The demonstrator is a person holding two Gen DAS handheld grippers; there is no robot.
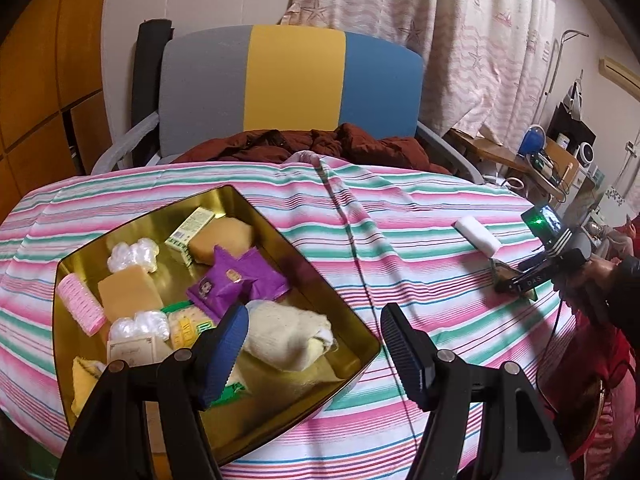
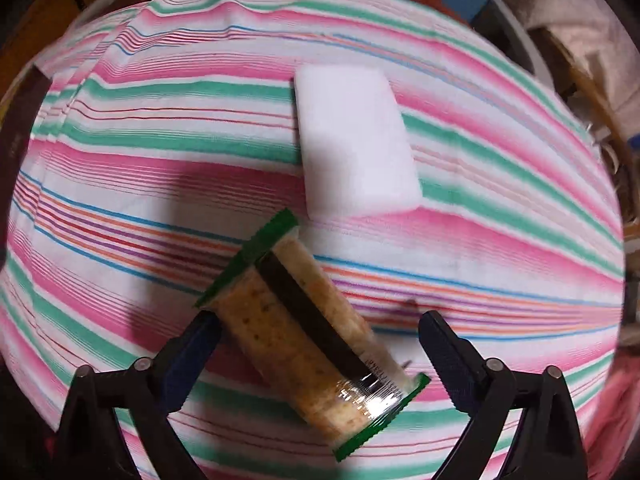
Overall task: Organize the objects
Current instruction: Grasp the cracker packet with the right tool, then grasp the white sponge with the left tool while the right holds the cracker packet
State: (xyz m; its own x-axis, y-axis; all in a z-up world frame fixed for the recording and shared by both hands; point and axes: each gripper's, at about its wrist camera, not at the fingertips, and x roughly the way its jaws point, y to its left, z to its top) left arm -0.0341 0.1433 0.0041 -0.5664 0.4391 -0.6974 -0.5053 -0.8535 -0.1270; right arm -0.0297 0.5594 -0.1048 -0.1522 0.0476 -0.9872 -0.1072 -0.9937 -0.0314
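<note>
A gold tin [image 1: 132, 232] on the striped cloth holds several items: a purple sachet [image 1: 236, 280], a cream rolled cloth [image 1: 288, 336], tan sponges [image 1: 128, 292], a pink roller [image 1: 80, 308] and a small box [image 1: 190, 230]. My left gripper [image 1: 312, 320] hangs open over the tin's near right rim, holding nothing. A cracker packet [image 2: 304, 336] with green ends lies on the cloth between the open fingers of my right gripper [image 2: 318, 322]. Just beyond it lies a white sponge block [image 2: 356, 144]. The left wrist view shows the right gripper [image 1: 504, 280] in a hand beside that sponge [image 1: 478, 236].
The round table's striped cloth [image 1: 400, 208] has a raised fold down the middle. Behind stands a chair [image 1: 294, 80] with a grey, yellow and blue back and a brown jacket [image 1: 320, 144] on it. A cluttered desk [image 1: 540, 160] and a curtain [image 1: 460, 40] are at the right.
</note>
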